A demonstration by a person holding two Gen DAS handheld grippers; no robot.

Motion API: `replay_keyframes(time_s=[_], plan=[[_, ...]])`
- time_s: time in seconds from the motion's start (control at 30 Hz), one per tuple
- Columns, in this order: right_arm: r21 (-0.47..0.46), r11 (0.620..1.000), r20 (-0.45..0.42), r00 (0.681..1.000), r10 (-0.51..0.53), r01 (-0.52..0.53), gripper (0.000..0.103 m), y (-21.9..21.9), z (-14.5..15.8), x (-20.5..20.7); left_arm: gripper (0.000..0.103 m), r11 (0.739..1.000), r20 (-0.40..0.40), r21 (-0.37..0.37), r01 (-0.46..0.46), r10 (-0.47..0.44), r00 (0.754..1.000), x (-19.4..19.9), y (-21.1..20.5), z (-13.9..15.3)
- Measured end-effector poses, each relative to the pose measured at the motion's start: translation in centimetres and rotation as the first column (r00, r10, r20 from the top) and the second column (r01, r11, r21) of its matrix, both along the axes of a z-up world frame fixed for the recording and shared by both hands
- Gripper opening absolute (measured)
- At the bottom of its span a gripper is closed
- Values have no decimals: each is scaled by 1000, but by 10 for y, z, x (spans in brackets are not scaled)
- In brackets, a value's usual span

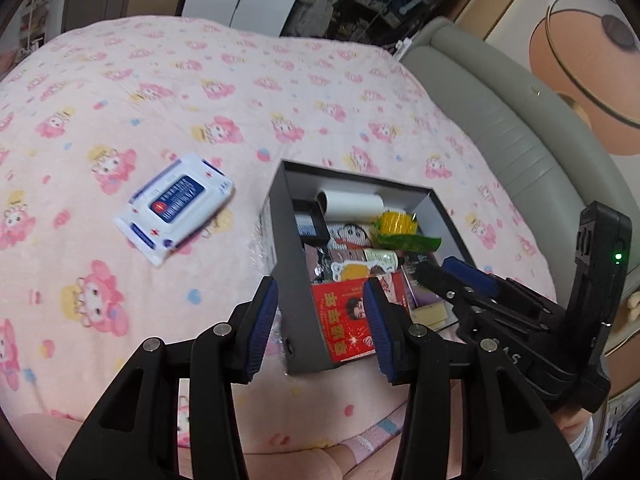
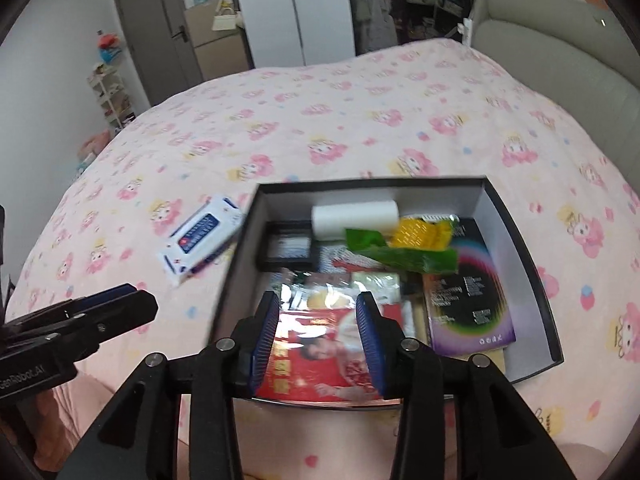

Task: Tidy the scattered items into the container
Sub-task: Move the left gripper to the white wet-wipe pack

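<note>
On the pink blanket the black box sat at mid-frame, already crowded: a white roll, a green packet, a red packet. The wipes pack lay on the bedding just left of it, apart. The left gripper and right gripper both hung spread and empty.

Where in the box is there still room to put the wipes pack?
The box is crowded along its left and middle: the white roll, black case, green packet and red packet fill it. The barest patch is the strip by the right wall, beside the dark booklet. The wipes pack lies on the blanket, which has plenty of open room.
</note>
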State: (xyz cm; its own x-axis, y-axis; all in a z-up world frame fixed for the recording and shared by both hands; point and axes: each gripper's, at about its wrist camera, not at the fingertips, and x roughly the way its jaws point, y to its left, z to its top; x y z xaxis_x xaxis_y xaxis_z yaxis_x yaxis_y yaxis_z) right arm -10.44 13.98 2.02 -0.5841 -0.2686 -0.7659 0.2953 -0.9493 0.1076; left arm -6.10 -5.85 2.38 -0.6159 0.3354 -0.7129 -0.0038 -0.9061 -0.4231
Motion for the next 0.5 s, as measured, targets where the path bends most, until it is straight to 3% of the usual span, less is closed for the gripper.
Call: replay_keyframes(time_s=[0.27,0.5], plan=[[14,997,-43,996,75,-74,38,-51,27,6,49,997,-60,-15,-81,80,995,20,-54,26],[35,990,-62,988,139,-137,39,-100,39,7,49,985,-64,28,-173,175,983,27,-104,21]])
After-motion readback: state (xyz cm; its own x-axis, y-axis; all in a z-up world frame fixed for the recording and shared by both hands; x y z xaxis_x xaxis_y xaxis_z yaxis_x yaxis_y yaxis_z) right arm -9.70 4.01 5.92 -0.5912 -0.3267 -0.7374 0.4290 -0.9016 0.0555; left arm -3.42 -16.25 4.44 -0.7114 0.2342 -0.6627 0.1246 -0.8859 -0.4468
